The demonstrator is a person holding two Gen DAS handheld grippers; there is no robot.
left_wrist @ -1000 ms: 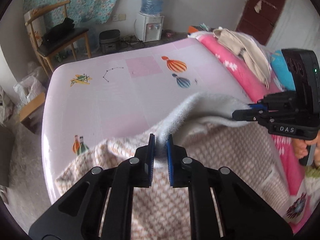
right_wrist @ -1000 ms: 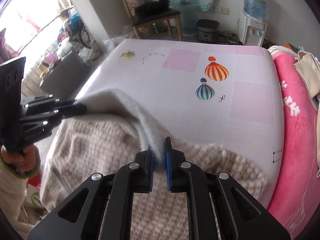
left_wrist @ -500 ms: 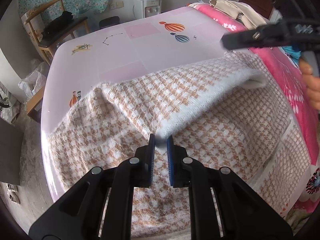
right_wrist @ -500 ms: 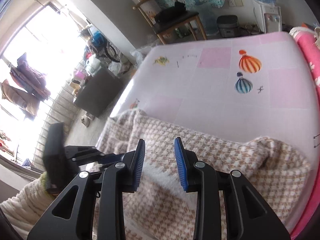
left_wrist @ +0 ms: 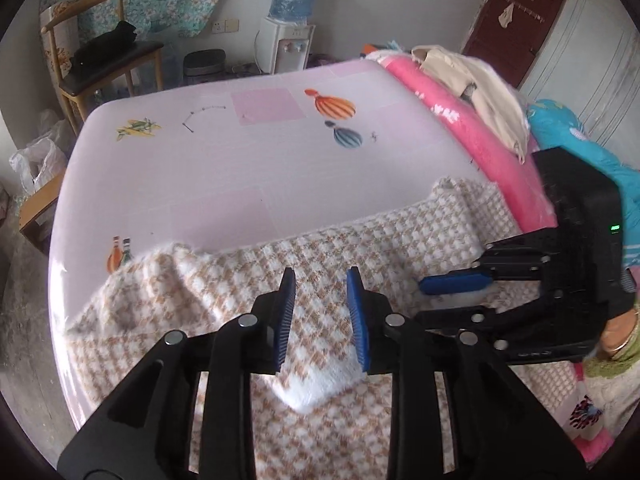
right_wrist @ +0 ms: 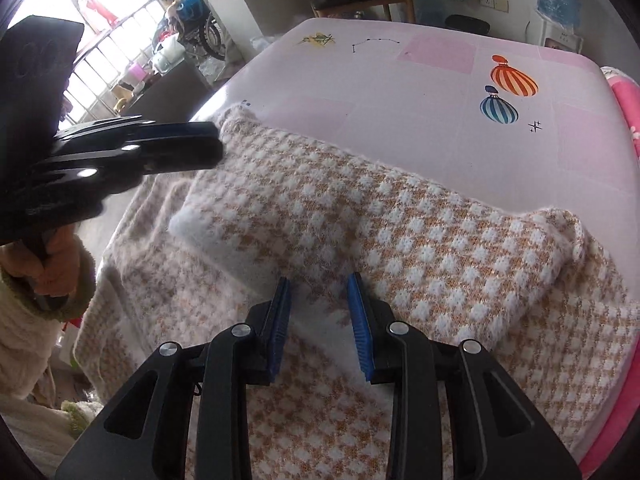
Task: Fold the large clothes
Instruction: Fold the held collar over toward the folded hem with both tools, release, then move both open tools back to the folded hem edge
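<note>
Knitted garment (right_wrist: 400, 216): thick, fuzzy wool-like cloth in a tan-and-white check, with a fluffy plain white underside (left_wrist: 316, 384) showing between the left gripper's (left_wrist: 320, 312) jaws. Both the left and right gripper (right_wrist: 320, 312): matt black rigid plastic arms, shiny metal pivot pins (right_wrist: 242, 330), ribbed blue rubbery finger pads (right_wrist: 360, 320). Ahead of both tools, bed sheet (left_wrist: 248, 168): smooth pale pink printed cloth, faintly glossy. Right of the left gripper, blanket (left_wrist: 472, 140): plush pink fleece. Far ahead, chair (left_wrist: 72, 80): varnished wood frame.
</note>
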